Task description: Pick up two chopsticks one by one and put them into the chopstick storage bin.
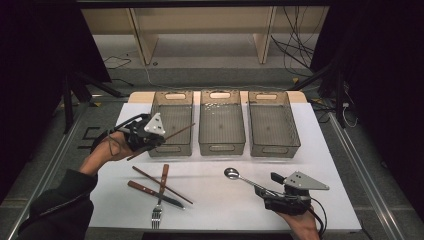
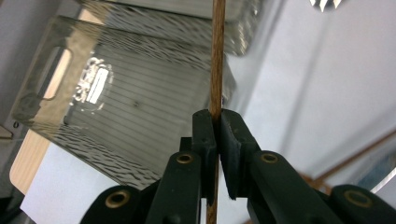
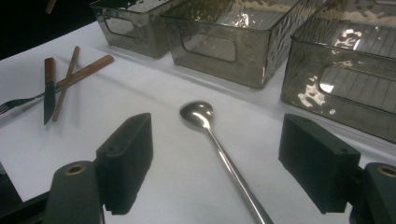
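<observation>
The left gripper clamps a chopstick beside the left bin, a pinch seen closest in its own view; the right gripper gapes around the spoon on the surface

Open white surface between near-left crossed wooden-handled cutlery and long steel spoon at near right. Blocked at far side by three clear ribbed plastic bins, narrow gaps between.

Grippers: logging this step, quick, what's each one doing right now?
Left gripper: shut on a chopstick.
Right gripper: open, jaws either side of the spoon, holding nothing.
</observation>
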The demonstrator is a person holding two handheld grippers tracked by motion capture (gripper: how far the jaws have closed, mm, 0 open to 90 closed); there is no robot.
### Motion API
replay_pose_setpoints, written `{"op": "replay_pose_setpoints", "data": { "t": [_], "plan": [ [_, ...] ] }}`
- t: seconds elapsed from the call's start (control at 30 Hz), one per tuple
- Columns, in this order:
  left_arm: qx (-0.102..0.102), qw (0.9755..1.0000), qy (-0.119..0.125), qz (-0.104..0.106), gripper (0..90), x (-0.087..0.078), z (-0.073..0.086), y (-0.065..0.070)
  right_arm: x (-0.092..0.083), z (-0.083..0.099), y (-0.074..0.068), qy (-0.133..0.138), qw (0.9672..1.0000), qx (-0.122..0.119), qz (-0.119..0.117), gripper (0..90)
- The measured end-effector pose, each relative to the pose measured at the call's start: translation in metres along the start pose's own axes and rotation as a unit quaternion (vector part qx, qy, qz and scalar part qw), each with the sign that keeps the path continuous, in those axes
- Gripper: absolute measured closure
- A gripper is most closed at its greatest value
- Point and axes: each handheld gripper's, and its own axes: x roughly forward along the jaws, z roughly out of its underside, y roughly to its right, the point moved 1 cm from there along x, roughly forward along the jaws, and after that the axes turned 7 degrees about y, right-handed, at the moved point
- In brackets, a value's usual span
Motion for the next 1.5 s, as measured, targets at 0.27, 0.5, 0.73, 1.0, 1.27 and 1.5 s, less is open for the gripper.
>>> {"op": "replay_pose_setpoints", "data": {
  "t": [0.27,0.5,0.73,1.0,1.27,1.5],
  "plan": [
    [-0.069,0.9967,0.019,-0.04,84.2,0.0,-0.009,-0.024,0.0,0.0,0.0,0.0,1.0,0.0,0.0,26.8],
    [-0.111,0.9913,0.041,-0.058,84.2,-0.004,-0.019,-0.041,0.0,0.0,0.0,0.0,1.0,0.001,0.0,26.8],
    [-0.141,0.9849,0.061,-0.081,84.1,0.0,-0.029,-0.059,0.0,0.0,0.0,0.0,1.0,0.001,-0.001,26.8],
    [-0.179,0.9759,0.082,-0.093,84.1,0.013,-0.031,-0.075,0.0,0.0,0.0,0.001,1.0,0.002,-0.002,26.8],
    [-0.224,0.9656,0.091,-0.096,84.1,0.024,-0.03,-0.087,0.0,0.0,0.0,0.001,1.0,0.001,-0.004,26.8],
    [-0.244,0.9611,0.085,-0.098,84.1,0.039,-0.025,-0.089,-0.001,0.0,0.0,0.001,1.0,0.0,-0.005,26.8]
  ]
}}
